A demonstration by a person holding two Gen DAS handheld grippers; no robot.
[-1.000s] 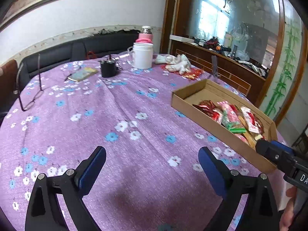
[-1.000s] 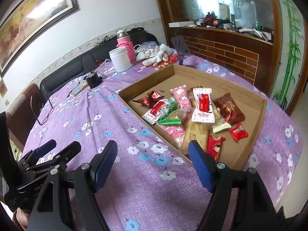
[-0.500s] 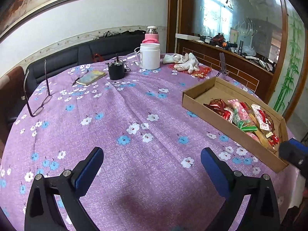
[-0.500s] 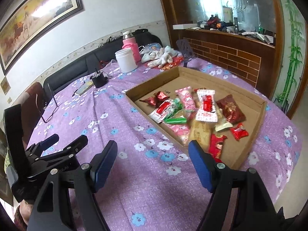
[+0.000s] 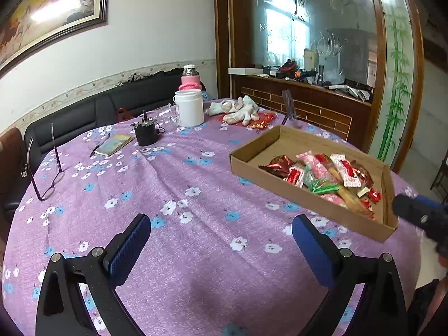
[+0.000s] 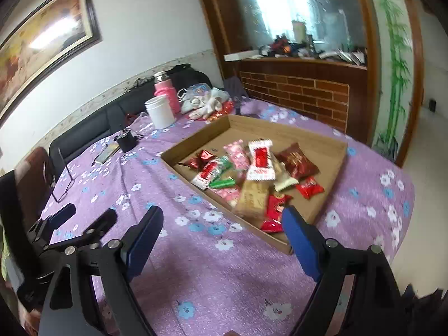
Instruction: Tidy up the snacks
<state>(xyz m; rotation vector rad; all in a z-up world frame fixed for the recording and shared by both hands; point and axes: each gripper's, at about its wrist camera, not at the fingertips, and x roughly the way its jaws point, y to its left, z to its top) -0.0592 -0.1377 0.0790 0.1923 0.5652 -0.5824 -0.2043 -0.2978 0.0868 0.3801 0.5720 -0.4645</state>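
Observation:
A shallow cardboard tray [image 5: 305,196] [image 6: 282,137] lies on the purple flowered tablecloth and holds a pile of wrapped snacks [image 5: 322,173] [image 6: 252,173] in red, pink, green and white. My left gripper [image 5: 219,224] hovers open over bare cloth, left of the tray's near corner, with nothing between its blue pads. My right gripper [image 6: 222,212] hangs above the tray's near edge. Its jaws are opening and nothing is between them. Its right pad sits just in front of a red packet [image 6: 275,207]. Each gripper shows at the edge of the other's view.
At the far side stand a white jar [image 5: 190,107], a pink flask [image 5: 191,79] and a black cup [image 5: 145,133]. White gloves [image 5: 240,109], a notebook [image 5: 114,144] and glasses [image 5: 47,168] lie on the cloth. A black sofa runs behind the table.
Both grippers have drawn back and lifted a little, so the tray looks farther off. The right gripper's jaws stand wider than before. The snacks have not moved.

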